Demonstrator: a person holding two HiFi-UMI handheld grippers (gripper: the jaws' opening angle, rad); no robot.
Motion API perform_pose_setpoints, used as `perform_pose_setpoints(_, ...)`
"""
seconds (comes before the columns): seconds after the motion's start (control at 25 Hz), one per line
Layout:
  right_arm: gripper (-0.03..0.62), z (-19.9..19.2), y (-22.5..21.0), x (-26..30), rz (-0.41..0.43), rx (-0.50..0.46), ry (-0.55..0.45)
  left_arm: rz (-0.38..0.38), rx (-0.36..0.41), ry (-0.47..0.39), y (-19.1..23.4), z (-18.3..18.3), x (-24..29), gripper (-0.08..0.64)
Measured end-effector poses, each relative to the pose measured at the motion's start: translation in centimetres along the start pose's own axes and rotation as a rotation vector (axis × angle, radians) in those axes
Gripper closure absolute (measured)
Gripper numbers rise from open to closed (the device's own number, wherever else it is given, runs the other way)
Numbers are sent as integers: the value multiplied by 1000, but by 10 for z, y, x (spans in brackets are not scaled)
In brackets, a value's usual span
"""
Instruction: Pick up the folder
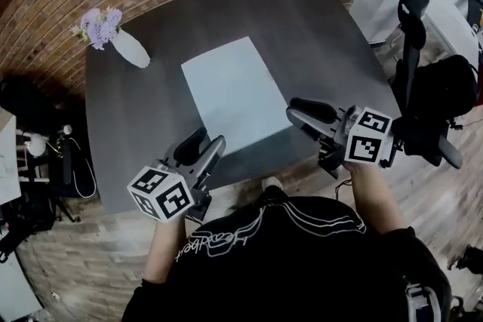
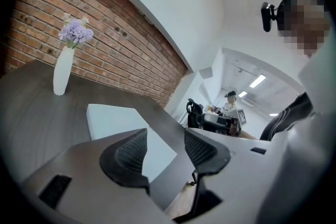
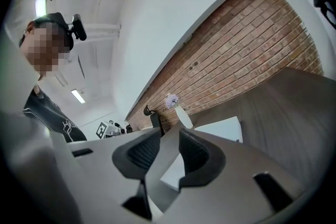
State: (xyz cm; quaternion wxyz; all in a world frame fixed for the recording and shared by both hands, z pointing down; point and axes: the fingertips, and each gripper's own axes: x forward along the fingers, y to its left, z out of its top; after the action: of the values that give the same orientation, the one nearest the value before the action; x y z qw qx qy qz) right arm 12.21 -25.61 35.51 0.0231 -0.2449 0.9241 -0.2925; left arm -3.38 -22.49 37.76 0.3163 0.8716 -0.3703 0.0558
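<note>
folder (image 1: 235,93): flat pale rectangle | table (image 1: 317,34): dark woodgrain | vase (image 1: 130,49): white, tapered

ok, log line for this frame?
folder: flat on table, not gripped | left gripper: open, empty | right gripper: open, empty | vase: upright

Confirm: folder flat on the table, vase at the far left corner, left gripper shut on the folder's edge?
No. The left gripper is open: the left gripper view shows its jaws apart, with the folder lying untouched beyond them. The rest holds.
</note>
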Motion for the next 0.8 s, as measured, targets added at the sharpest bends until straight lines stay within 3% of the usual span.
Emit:
perform_pose_setpoints(0.36, 399, -26, -72, 24, -17, 13, 156, 133, -99, 18, 46, -27, 20, 317)
perform_pose_setpoints(0.56, 396, -60, -110, 33, -58, -2, 291, 196, -160, 15, 70, -43, 29, 284)
perform_pose_setpoints(0.8, 393, -87, -140, 37, -97, 19, 367, 272, -241, 34, 100, -71, 33, 270)
